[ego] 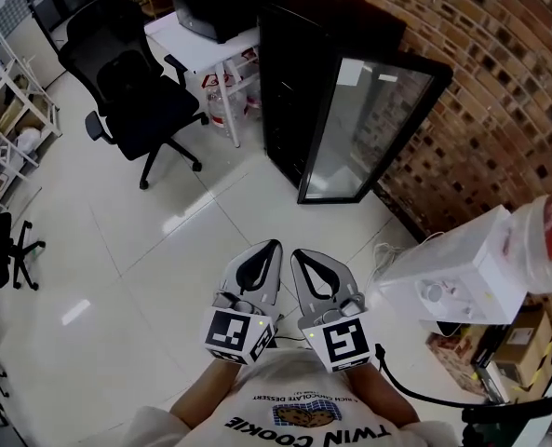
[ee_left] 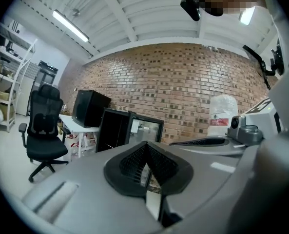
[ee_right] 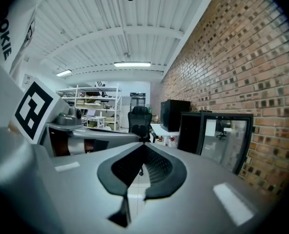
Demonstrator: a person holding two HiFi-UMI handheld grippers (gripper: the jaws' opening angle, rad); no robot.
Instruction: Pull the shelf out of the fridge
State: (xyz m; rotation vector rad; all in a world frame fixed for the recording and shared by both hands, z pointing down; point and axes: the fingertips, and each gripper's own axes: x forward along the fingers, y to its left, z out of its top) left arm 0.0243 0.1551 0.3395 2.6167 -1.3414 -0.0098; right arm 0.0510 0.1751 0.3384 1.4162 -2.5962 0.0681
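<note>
left gripper [ego: 275,245], right gripper [ego: 295,253], side by side, closed

glass fridge door [ego: 364,128], glossy floor [ego: 117,277]

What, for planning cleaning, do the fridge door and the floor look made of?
Fridge door: apparently a glossy glass pane in a black frame; it shows reflections. Floor: likely glazed pale tiles; grout lines and bright glare show.
</note>
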